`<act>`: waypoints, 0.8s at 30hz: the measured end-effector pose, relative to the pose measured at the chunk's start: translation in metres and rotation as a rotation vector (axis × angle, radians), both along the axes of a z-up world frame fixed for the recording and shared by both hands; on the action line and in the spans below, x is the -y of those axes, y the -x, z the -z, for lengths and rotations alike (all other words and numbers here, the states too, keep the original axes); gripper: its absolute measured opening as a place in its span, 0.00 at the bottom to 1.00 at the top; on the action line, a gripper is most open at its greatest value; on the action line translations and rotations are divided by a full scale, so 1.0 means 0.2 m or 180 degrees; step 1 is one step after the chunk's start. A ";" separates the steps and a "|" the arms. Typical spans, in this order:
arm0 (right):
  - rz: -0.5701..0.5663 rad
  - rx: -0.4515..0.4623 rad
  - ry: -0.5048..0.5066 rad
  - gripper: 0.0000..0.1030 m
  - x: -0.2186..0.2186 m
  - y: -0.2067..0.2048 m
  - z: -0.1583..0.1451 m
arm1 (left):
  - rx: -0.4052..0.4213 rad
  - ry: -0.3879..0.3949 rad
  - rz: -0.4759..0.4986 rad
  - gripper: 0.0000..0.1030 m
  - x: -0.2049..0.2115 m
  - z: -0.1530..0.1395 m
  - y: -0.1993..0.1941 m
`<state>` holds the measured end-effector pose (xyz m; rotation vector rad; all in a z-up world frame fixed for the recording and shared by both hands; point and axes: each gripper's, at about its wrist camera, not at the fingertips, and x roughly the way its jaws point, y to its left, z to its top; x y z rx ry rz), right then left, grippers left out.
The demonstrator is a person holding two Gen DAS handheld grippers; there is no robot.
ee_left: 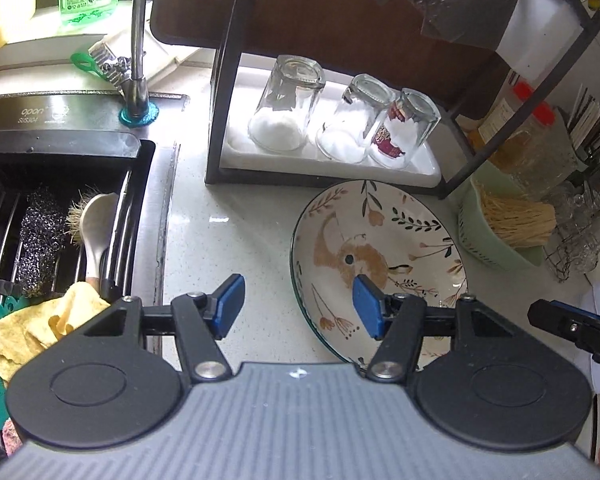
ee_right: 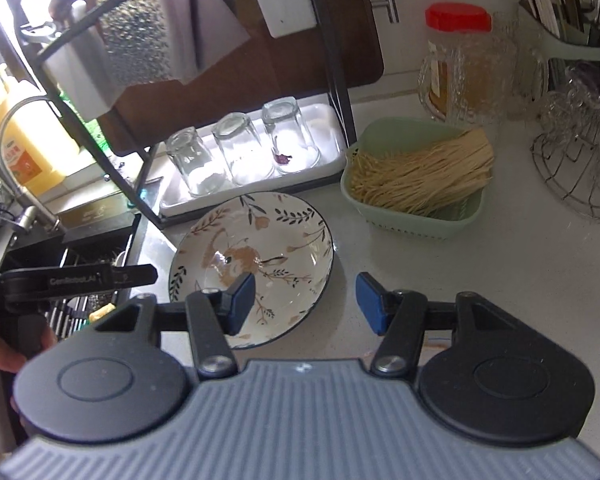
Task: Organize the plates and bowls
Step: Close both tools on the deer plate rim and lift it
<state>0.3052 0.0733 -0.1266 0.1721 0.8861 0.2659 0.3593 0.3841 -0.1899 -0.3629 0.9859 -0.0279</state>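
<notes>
Both tongs stand partly open with nothing between the pads; the left tongs (ee_left: 298, 306) hang over the near left rim of the patterned plate (ee_left: 380, 264), their right pad above the plate's inner face and their left pad over bare table (ee_left: 228, 232); whether that pad touches the plate I cannot tell. From the other side the right tongs (ee_right: 306, 302) straddle the plate's near right rim, left pad over the dish, right pad over the table beside it. One plate is all the crockery these views show, lying flat on the table just ahead of both tongs; I judge the task barely begun, the plate not yet lifted or put away, and no bowl is in sight.

Beyond the plate, further from the tongs, a black rack (ee_left: 220, 120) holds a white tray (ee_left: 332, 164) with three upturned glasses (ee_left: 286, 104); no slot for plates shows there, so where the dish belongs is unclear. Right of the plate sits a green basket of dry noodles (ee_right: 416, 184); left of the left tongs lies the sink (ee_left: 60, 208) with a scourer, a brush and a yellow cloth.
</notes>
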 end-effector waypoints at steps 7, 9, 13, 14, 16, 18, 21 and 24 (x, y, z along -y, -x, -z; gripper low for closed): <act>0.0172 -0.0354 -0.0299 0.42 0.01 -0.18 0.16 | -0.0226 0.0012 0.0227 0.62 0.01 0.09 -0.22; 0.0239 -0.0421 -0.0291 0.38 0.01 -0.22 0.20 | -0.0307 0.0075 0.0307 0.59 0.01 0.12 -0.27; 0.0360 -0.0536 -0.0273 0.31 0.02 -0.29 0.29 | -0.0429 0.0244 0.0409 0.50 0.00 0.18 -0.34; 0.0378 -0.0566 -0.0274 0.27 0.03 -0.30 0.31 | -0.0447 0.0250 0.0435 0.47 0.00 0.19 -0.36; 0.0417 -0.0635 -0.0305 0.24 0.03 -0.32 0.34 | -0.0461 0.0248 0.0459 0.43 0.00 0.21 -0.38; 0.0459 -0.0686 -0.0391 0.22 0.04 -0.33 0.37 | -0.0479 0.0264 0.0487 0.39 0.00 0.22 -0.40; 0.0465 -0.0716 -0.0450 0.19 0.04 -0.34 0.40 | -0.0505 0.0289 0.0535 0.33 0.00 0.23 -0.41; 0.0479 -0.0780 -0.0499 0.15 0.02 -0.36 0.42 | -0.0510 0.0266 0.0605 0.27 0.00 0.24 -0.41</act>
